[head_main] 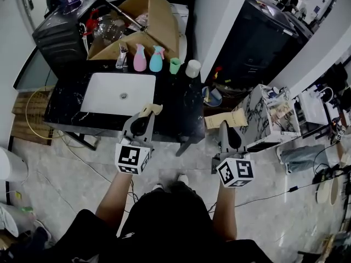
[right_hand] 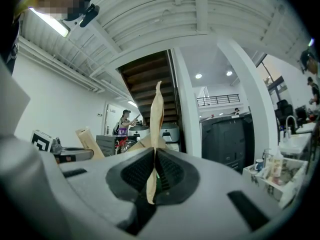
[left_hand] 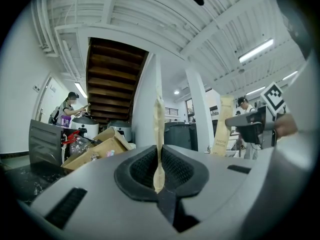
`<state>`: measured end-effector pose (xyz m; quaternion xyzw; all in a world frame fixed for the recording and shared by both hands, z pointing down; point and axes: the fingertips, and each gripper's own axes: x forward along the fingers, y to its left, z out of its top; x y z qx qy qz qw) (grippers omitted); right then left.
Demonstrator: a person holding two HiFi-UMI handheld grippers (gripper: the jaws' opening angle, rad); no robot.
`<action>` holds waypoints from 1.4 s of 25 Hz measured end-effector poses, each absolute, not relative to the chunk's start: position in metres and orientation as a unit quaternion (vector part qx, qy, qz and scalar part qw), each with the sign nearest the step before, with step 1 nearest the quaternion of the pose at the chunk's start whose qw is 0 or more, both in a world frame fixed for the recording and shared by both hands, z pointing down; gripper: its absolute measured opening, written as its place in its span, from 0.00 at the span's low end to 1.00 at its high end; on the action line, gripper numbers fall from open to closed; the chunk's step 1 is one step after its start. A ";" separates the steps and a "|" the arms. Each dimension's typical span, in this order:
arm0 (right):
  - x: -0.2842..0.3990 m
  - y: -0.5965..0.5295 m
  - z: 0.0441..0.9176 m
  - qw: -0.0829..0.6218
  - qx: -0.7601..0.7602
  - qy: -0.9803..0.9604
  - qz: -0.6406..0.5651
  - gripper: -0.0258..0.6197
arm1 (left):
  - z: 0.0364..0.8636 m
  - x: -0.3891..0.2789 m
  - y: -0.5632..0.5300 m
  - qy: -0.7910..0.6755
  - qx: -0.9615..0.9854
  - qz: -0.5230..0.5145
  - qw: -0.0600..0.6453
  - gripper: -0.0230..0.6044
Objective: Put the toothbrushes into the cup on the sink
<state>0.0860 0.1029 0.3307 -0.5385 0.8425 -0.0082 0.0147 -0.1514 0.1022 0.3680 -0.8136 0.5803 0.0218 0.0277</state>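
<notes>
The left tool (head_main: 143, 118) is closed on a brown paper pack (head_main: 152, 109). In the left gripper view this pack shows edge-on, a thin strip pinched between the dark pads, and its lower end is hidden between them. The right tool (head_main: 225, 127) likewise clamps a second pack (head_main: 226, 118). From the head view that one lies flat with print on it too small to read; the left gripper view shows the words "tooth brush" on it. No brush itself shows; the paper covers both.

Both tools are held level in front of the black tabletop (head_main: 181, 106), the left pack over its near edge just beside the white sink (head_main: 109, 100), the right pack past the tabletop's right end, over the floor. At the back edge stand a green cup (head_main: 175, 65) and a white cup (head_main: 192, 68), well apart from both packs; what they contain cannot be made out. Left of them stand a pink bottle (head_main: 140, 58) and a teal bottle (head_main: 157, 59), with an open box (head_main: 156, 15) behind.
</notes>
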 end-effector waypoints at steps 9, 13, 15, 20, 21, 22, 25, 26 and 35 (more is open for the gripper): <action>0.090 0.079 0.342 0.016 -0.537 0.843 -0.020 0.06 | 0.377 -0.152 0.089 0.585 -0.810 0.006 0.025 0.08; 0.088 0.056 0.341 0.021 -0.528 0.848 -0.022 0.06 | 0.376 -0.151 0.073 0.590 -0.807 0.000 0.027 0.08; 0.089 0.045 0.339 0.023 -0.525 0.851 -0.020 0.06 | 0.373 -0.148 0.062 0.592 -0.806 0.000 0.030 0.08; 0.090 0.013 0.339 0.023 -0.517 0.856 -0.020 0.06 | 0.366 -0.142 0.032 0.595 -0.803 0.001 0.036 0.08; 0.090 0.005 0.339 0.023 -0.514 0.857 -0.020 0.06 | 0.365 -0.141 0.025 0.596 -0.802 0.001 0.037 0.08; 0.090 -0.002 0.338 0.024 -0.512 0.859 -0.021 0.06 | 0.364 -0.140 0.019 0.597 -0.802 0.001 0.037 0.08; 0.090 -0.022 0.337 0.028 -0.505 0.862 -0.023 0.06 | 0.362 -0.136 0.003 0.598 -0.801 -0.001 0.036 0.08; 0.090 -0.028 0.336 0.029 -0.503 0.863 -0.023 0.06 | 0.362 -0.135 -0.003 0.599 -0.800 -0.002 0.036 0.08; 0.100 -0.080 0.343 0.033 -0.485 0.873 -0.032 0.06 | 0.363 -0.122 -0.047 0.615 -0.787 -0.016 0.040 0.08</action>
